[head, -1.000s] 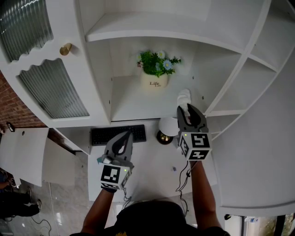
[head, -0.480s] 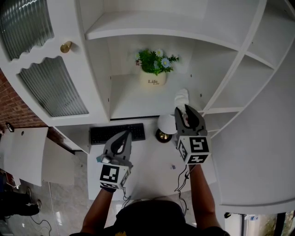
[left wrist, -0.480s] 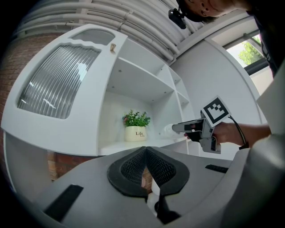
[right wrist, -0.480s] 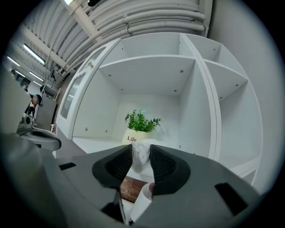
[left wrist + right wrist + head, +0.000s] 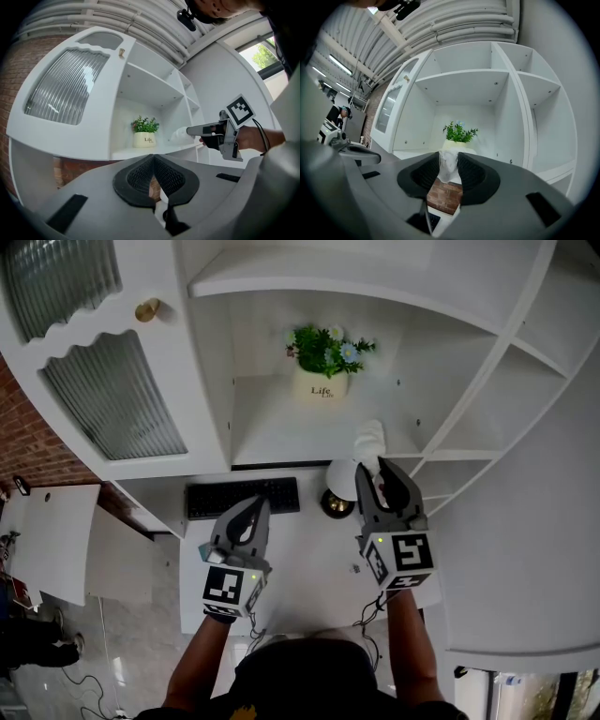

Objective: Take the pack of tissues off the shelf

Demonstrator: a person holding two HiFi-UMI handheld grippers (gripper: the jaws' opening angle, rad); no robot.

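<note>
– At the shelf's [image 5: 272,427] front right edge the pack of tissues [image 5: 368,437] is seen, pinched by the right gripper [image 5: 380,470]. Is it held securely?
– It is clamped between jaws closed most of the way, and the white wrapper is squeezed at its near end. Whether the board is still touched cannot be told.
– How should it be withdrawn?
– The pull is best kept level and straight back, with the grip unchanged. That way the pack is not dragged against the upright [image 5: 466,390] beside it.
– And the left gripper [image 5: 258,507]?
– Its jaws are held together on nothing, over the desk [image 5: 300,559], near the keyboard [image 5: 242,496].
– What is changed from a second ago?
– The pack has been drawn away from the potted plant [image 5: 322,388] toward the edge. The left gripper has hardly been moved.
</note>
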